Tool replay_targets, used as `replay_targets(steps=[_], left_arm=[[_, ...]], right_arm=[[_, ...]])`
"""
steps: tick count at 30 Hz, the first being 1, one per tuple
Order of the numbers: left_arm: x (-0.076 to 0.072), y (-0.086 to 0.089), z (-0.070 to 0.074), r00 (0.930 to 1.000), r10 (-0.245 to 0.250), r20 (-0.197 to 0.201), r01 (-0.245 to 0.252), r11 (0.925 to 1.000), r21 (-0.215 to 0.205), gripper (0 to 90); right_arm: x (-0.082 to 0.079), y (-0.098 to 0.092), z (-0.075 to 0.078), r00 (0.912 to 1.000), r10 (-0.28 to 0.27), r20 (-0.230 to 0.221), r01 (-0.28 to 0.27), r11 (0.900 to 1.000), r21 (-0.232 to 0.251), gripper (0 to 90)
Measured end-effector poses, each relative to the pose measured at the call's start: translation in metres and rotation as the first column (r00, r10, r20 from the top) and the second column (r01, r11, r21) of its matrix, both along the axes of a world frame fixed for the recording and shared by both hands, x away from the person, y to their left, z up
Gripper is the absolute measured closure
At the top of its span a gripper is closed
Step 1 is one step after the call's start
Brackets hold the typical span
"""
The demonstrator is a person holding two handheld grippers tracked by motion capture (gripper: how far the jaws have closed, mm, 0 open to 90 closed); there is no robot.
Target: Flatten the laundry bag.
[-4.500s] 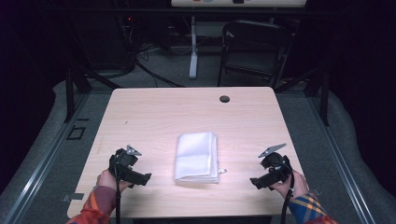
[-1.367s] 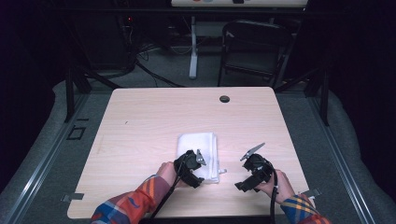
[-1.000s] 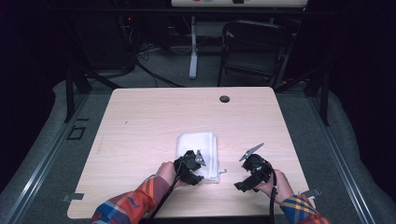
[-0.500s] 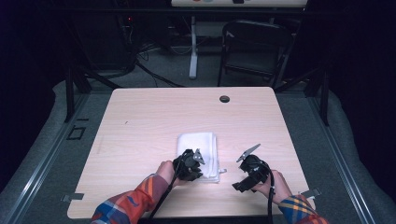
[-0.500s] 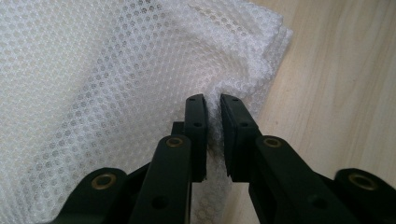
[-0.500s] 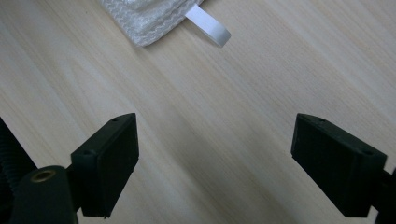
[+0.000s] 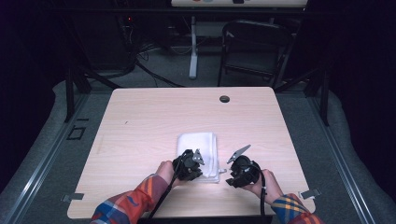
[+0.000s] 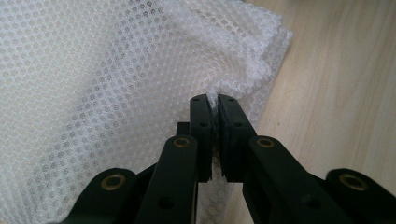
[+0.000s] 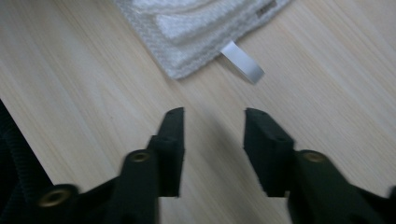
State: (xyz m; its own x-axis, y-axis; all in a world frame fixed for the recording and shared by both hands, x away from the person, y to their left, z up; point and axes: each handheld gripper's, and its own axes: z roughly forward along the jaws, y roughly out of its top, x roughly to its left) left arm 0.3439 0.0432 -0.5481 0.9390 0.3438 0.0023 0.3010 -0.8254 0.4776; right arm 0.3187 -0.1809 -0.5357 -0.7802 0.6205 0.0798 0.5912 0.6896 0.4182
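A folded white mesh cloth (image 7: 198,144) lies on the pale wooden table (image 7: 154,116), just in front of the person's hands. My left gripper (image 7: 201,169) is at the cloth's near edge. In the left gripper view its jaws are shut on a raised fold of the cloth (image 8: 93,70), pinched between the pads of the left gripper (image 8: 213,103). My right gripper (image 7: 229,176) sits to the right of the cloth's near right corner. Its jaws have just been closing, and the right gripper (image 9: 212,116) stands open over bare wood with nothing between them. The cloth's corner (image 9: 196,28) and a white tag (image 9: 243,62) lie ahead.
A small black round plug (image 7: 224,98) sits in the table near its far edge. A dark chair (image 7: 257,42) and cables stand on the floor beyond the table. The table's front edge runs just under the person's plaid sleeves (image 7: 126,207).
Both hands came in from the table's sides to the cloth's near edge. Over the last second the right gripper slid left toward the cloth's corner; the left gripper stayed put on the cloth.
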Motion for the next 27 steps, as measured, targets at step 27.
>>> replay_targets(steps=[27], left_arm=[[-0.003,-0.008,-0.003,0.9998,-0.022,-0.001,0.022,0.9996,-0.017,60.8]], right_arm=[[0.018,0.048,-0.019,0.9985,0.011,0.054,-0.013,0.999,0.039,90.0]])
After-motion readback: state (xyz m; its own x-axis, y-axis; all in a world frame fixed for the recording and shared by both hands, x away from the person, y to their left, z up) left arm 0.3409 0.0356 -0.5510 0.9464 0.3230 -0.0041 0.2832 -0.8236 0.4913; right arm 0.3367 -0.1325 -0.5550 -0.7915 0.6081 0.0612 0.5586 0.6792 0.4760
